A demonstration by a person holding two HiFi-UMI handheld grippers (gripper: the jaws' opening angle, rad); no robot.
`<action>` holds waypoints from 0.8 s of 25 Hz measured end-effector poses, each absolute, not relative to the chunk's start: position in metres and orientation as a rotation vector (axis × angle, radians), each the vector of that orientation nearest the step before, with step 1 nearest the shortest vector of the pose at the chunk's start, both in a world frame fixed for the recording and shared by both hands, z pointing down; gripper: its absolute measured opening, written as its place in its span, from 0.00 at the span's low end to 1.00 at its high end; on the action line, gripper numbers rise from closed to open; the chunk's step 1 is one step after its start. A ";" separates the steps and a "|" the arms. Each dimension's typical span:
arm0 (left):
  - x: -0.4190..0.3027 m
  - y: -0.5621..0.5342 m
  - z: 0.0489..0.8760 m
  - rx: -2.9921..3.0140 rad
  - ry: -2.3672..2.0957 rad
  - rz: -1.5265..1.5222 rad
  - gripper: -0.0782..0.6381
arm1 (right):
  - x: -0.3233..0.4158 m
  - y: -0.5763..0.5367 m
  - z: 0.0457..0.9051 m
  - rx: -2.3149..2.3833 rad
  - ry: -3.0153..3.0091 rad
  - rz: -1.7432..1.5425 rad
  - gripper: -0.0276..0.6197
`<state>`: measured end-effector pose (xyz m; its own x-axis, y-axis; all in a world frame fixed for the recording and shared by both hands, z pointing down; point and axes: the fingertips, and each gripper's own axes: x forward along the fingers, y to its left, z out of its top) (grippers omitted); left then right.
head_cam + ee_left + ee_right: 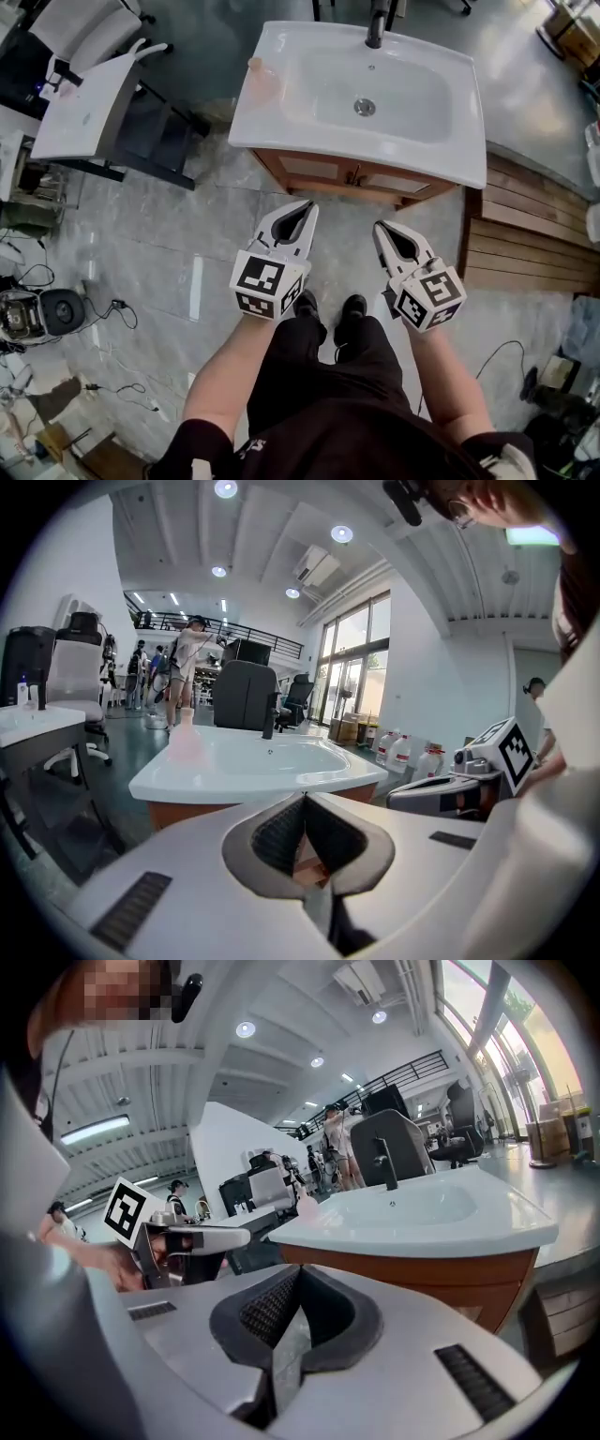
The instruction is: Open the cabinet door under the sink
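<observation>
The cabinet door (314, 170) was noted closed under the sink (272, 103). Its front was turned toward the person, and its visible length ran along the sink's near rim. It was located ahead of both tips, near but untouched. The left hand-held gripper (307, 208) and right hand-held gripper (379, 228) were held clenched side by side, with nothing grasped.

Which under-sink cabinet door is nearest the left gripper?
The left-hand door, on the pink bottle's side; the left gripper points at it, while the right gripper faces the other door.
</observation>
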<state>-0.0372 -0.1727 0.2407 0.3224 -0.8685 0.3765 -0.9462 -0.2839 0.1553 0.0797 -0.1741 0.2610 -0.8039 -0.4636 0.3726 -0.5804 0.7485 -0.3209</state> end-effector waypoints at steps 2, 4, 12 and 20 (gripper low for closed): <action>-0.038 -0.181 0.266 2.257 -1.611 0.305 0.13 | 0.073 -0.181 0.287 0.820 -2.678 0.614 0.06; -0.038 -0.190 0.295 2.273 -1.605 0.300 0.13 | 0.067 -0.190 0.316 0.831 -2.684 0.599 0.06; -0.039 -0.229 0.434 2.291 -1.606 0.292 0.13 | 0.070 -0.227 0.445 0.948 -2.658 0.583 0.06; -0.033 -0.259 0.522 2.350 -1.630 0.290 0.13 | 0.076 -0.264 0.538 1.022 -2.677 0.507 0.07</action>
